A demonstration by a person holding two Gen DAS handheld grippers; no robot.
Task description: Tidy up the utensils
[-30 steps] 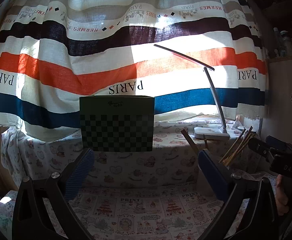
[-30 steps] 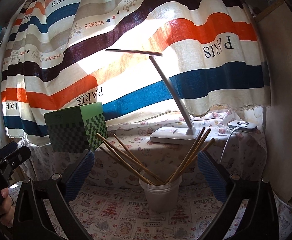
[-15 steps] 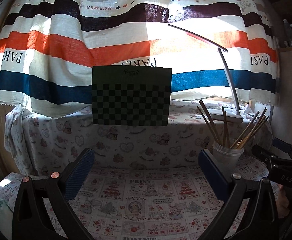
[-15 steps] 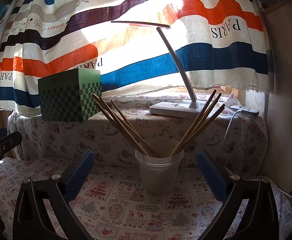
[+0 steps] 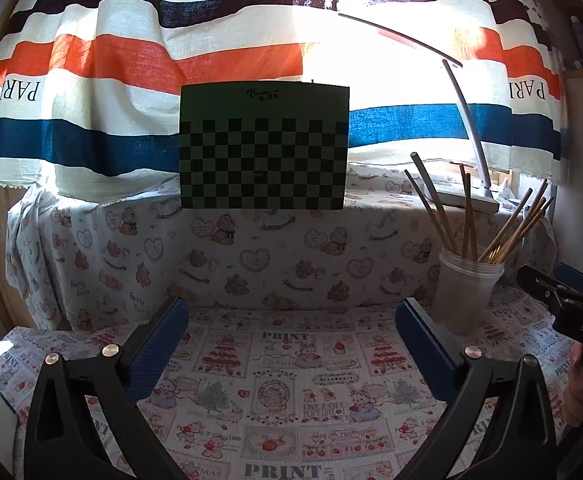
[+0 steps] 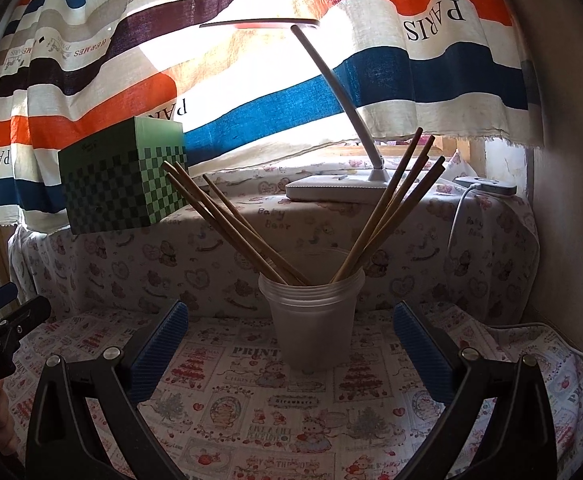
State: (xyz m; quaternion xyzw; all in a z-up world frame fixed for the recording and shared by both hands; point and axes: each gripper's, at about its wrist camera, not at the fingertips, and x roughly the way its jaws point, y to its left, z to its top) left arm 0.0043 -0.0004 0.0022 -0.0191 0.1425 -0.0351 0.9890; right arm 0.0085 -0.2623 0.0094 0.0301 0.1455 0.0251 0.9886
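A translucent plastic cup (image 6: 311, 320) stands on the printed tablecloth, straight ahead of my right gripper (image 6: 291, 336). Several wooden chopsticks (image 6: 235, 224) fan out of it to both sides. My right gripper is open and empty, its blue pads a little short of the cup. In the left wrist view the same cup (image 5: 467, 292) with the chopsticks (image 5: 435, 208) stands at the right. My left gripper (image 5: 291, 340) is open and empty over bare cloth, left of the cup. The right gripper's black tip (image 5: 559, 296) shows at the right edge there.
A green checkered box (image 5: 263, 148) sits on the raised cloth-covered ledge (image 5: 251, 248) behind. A white desk lamp (image 6: 339, 184) stands on that ledge behind the cup, with a white cable (image 6: 459, 216) at the right. A striped curtain (image 5: 131, 60) hangs behind. A wall (image 6: 563, 160) closes the right side.
Both views have tilted down, so the tablecloth fills more of the frame. The cup has come fully into the left wrist view. Both grippers stay open.
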